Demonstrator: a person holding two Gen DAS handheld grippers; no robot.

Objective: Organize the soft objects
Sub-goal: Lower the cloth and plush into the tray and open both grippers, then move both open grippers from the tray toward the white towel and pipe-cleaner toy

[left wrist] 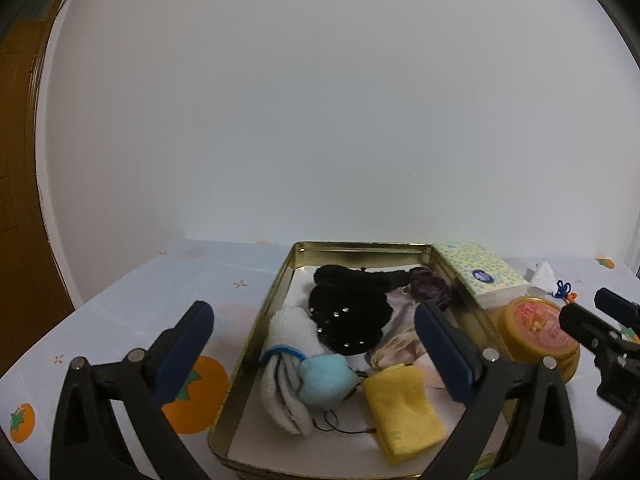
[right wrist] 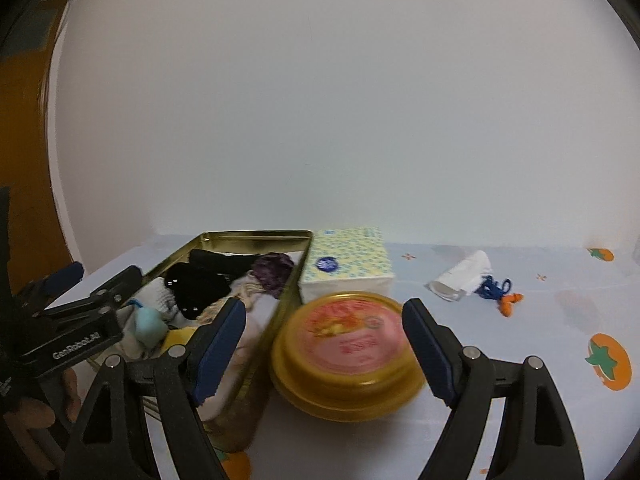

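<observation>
I note gold tin (left wrist: pixel 256 344) packed: white sock (left wrist: pixel 284 392), yellow cloth (left wrist: pixel 404 412), black knit (left wrist: pixel 348 316). Left claw (left wrist: pixel 316 344), right claw (right wrist: pixel 324 344) both agape, empty.

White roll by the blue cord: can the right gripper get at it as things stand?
Probably yes. The right gripper has open, empty jaws, and the white roll lies on bare tablecloth off to its right; the round gold tin sits aside of that path.
</observation>
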